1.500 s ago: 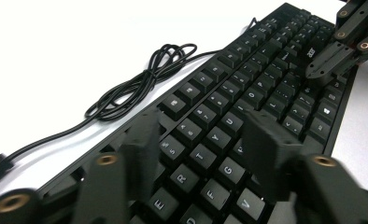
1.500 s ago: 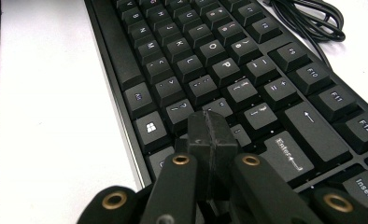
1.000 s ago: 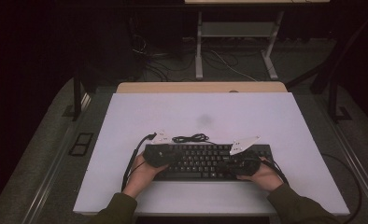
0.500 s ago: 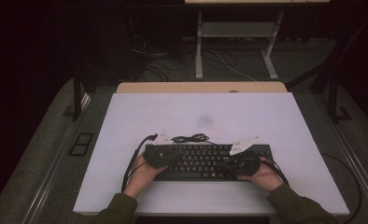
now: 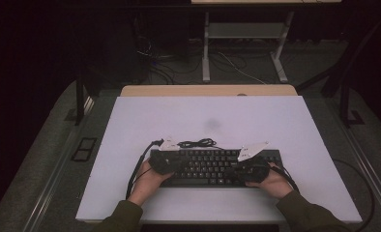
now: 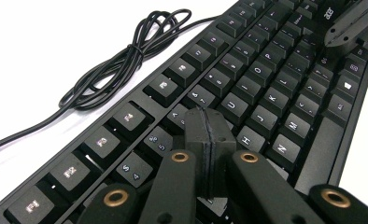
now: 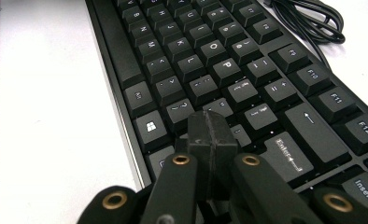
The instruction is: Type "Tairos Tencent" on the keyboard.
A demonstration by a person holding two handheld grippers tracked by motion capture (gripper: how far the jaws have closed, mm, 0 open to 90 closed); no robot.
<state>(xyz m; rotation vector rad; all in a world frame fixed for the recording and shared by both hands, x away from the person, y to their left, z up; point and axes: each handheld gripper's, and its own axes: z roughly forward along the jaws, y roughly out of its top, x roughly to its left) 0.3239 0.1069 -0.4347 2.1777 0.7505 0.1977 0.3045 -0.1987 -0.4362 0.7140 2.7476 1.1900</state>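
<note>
A black keyboard [image 5: 212,166] lies flat on the white table near its front edge, its black cable [image 5: 197,143] bundled just behind it. My left gripper [image 5: 178,165] rests over the keyboard's left end, its jaws pressed together with nothing between them; in the left gripper view its tips [image 6: 208,122] sit just above the keys [image 6: 247,88] of the number and letter rows. My right gripper [image 5: 233,169] hovers over the keyboard's right part, jaws shut and empty; its tips [image 7: 211,127] are right above the keys near Enter [image 7: 288,154]. The right gripper's jaw tips [image 6: 352,25] appear far off in the left gripper view.
The white table top [image 5: 256,121] stretches wide behind the keyboard. A wooden desk edge [image 5: 208,90] adjoins its far side, with metal legs and loose cables on the dark floor beyond. The coiled cable [image 6: 121,58] lies beside the keyboard's back edge.
</note>
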